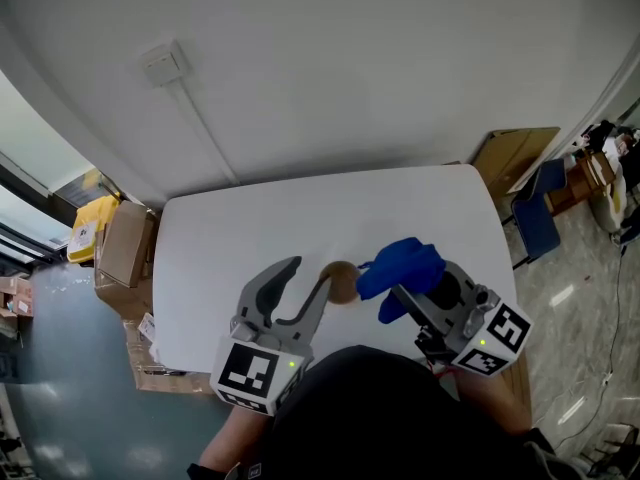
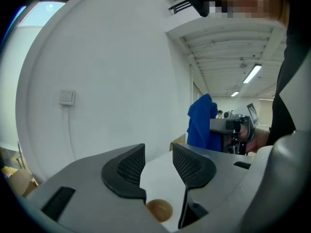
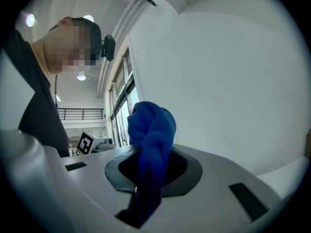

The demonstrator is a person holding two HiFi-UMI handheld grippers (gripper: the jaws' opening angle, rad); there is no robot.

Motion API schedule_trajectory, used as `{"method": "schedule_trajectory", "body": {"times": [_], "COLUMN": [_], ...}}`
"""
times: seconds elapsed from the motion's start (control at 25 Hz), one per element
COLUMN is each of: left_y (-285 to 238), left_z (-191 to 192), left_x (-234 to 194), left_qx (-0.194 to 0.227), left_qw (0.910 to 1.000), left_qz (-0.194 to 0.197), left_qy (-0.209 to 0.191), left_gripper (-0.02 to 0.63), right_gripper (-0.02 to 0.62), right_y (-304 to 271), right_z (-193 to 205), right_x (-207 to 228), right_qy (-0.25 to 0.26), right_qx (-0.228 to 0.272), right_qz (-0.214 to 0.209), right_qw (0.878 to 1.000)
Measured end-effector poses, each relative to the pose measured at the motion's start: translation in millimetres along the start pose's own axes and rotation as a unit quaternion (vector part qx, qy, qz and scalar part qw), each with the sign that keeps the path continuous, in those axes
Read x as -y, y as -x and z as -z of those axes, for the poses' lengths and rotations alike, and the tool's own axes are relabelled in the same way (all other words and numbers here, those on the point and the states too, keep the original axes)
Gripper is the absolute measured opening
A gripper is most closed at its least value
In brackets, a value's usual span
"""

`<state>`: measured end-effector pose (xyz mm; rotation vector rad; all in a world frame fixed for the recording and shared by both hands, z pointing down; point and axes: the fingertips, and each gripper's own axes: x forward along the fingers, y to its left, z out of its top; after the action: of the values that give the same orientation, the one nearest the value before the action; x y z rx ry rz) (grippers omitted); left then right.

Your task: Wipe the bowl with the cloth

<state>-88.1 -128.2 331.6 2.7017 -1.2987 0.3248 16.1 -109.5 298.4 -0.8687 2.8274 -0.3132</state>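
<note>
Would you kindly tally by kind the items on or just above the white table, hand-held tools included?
bowl: 1
cloth: 1
tool: 2, the left tool and the right tool
Total: 4

Head view looks steeply down over left gripper (image 1: pixel 310 268) and right gripper (image 1: pixel 398 296); gripper views sight along their jaws (close), sharing the cloth (image 2: pixel 199 123).

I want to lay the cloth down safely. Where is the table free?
The table is bare from the bowl to its far edge by the wall, and on the left side by the cardboard box. The near edge is crowded: left gripper, bowl, right gripper with the cloth.
</note>
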Motion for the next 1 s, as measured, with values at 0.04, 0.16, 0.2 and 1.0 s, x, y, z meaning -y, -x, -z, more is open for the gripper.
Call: {"method": "schedule_trajectory", "body": {"times": [0.04,0.16,0.2,1.0], "left_y": [3,8,8,14], "left_z": [-6,-15,-15,4], "left_x": [-1,4,6,7], "left_qx": [0.006,0.028,0.028,0.015], "left_qw": [1.0000,0.9996,0.9995,0.9998], "left_qz": [-0.004,0.001,0.003,0.009], "left_qy": [-0.002,-0.009,-0.012,0.010], "left_gripper": [0.184,0.176,0.173,0.147], "right_gripper": [0.061,0.060,0.060,0.060], "right_y": [0,-1,-1,-2], "right_z": [-3,-5,-4,7], "right_x": [-1,-2,-1,-8], "right_qy": [0.005,0.012,0.011,-0.002], "right_qx": [0.002,0.004,0.003,-0.006], "right_qz": [0.003,0.009,0.010,0.006], "right_qw": [1.000,1.000,1.000,1.000]}}
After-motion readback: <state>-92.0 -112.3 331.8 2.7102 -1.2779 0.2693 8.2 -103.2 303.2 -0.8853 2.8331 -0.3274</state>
